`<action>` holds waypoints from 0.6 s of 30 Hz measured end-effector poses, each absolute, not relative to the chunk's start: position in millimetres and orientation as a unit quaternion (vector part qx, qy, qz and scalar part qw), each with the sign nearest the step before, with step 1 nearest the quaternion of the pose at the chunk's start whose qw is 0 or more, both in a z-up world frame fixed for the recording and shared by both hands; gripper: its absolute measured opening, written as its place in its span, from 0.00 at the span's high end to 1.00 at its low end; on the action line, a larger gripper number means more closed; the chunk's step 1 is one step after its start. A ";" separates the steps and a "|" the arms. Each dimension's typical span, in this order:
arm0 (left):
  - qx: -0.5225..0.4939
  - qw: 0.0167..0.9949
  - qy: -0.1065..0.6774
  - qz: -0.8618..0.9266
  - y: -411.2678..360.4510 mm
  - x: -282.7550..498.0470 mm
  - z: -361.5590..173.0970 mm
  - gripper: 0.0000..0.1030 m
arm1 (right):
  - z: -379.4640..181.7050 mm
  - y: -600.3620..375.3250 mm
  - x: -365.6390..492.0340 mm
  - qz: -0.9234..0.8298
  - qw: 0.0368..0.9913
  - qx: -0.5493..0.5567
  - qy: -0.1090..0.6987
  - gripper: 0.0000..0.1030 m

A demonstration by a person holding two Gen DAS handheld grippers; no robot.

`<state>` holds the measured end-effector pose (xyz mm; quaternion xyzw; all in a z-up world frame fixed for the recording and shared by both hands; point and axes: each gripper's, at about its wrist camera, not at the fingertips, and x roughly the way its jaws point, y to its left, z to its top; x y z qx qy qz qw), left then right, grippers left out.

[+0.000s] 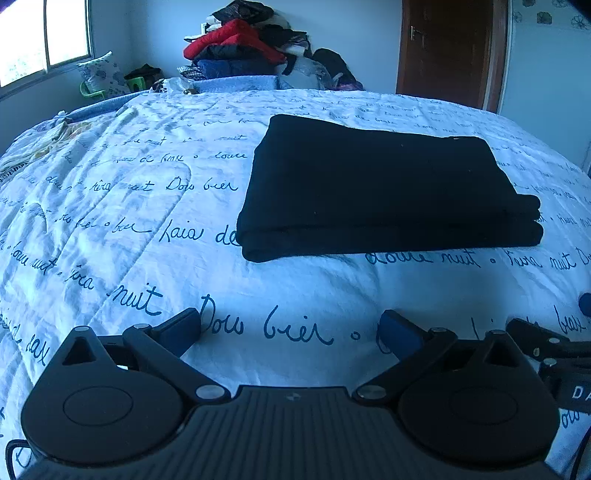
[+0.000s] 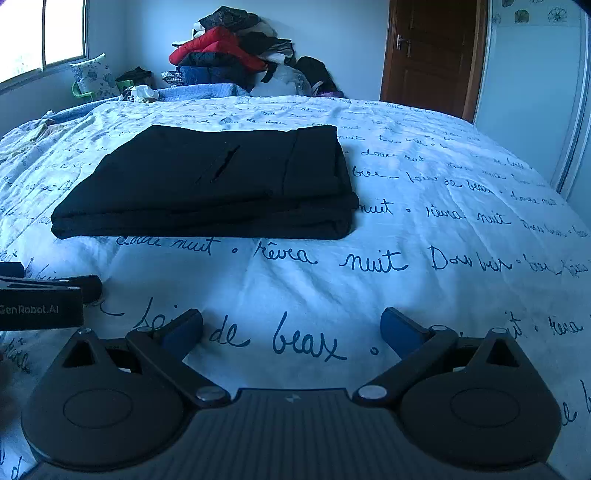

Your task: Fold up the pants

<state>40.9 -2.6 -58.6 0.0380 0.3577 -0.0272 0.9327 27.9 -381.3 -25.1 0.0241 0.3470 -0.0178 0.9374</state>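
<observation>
The black pants (image 1: pixel 380 188) lie folded in a flat rectangular stack on the bed, ahead and to the right in the left wrist view. In the right wrist view the pants (image 2: pixel 218 184) lie ahead and to the left, a pocket slit showing on top. My left gripper (image 1: pixel 291 328) is open and empty, above the bedspread short of the pants. My right gripper (image 2: pixel 291 328) is open and empty too, also short of the pants. Each gripper shows at the edge of the other's view: the right one (image 1: pixel 546 343) and the left one (image 2: pixel 48 295).
The bed is covered by a white bedspread with blue handwriting (image 1: pixel 147 221). A pile of clothes (image 1: pixel 243 48) sits at the far side against the wall. A brown door (image 2: pixel 432 51) stands at the back right, a window (image 1: pixel 40 33) at the left.
</observation>
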 end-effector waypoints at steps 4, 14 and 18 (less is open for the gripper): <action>0.038 0.934 0.355 -0.028 -1.3 39.1 -59.5 0.00 | -23.1 -389.2 24.0 0.001 0.937 0.032 0.348 0.00; 0.034 0.934 0.354 -0.028 -1.9 39.4 -61.5 0.00 | -26.2 -384.8 22.1 -0.001 0.938 0.017 0.347 0.00; 0.034 0.934 0.353 -0.027 -1.7 39.7 -61.6 0.00 | -26.2 -384.5 20.3 -0.003 0.939 0.017 0.343 0.00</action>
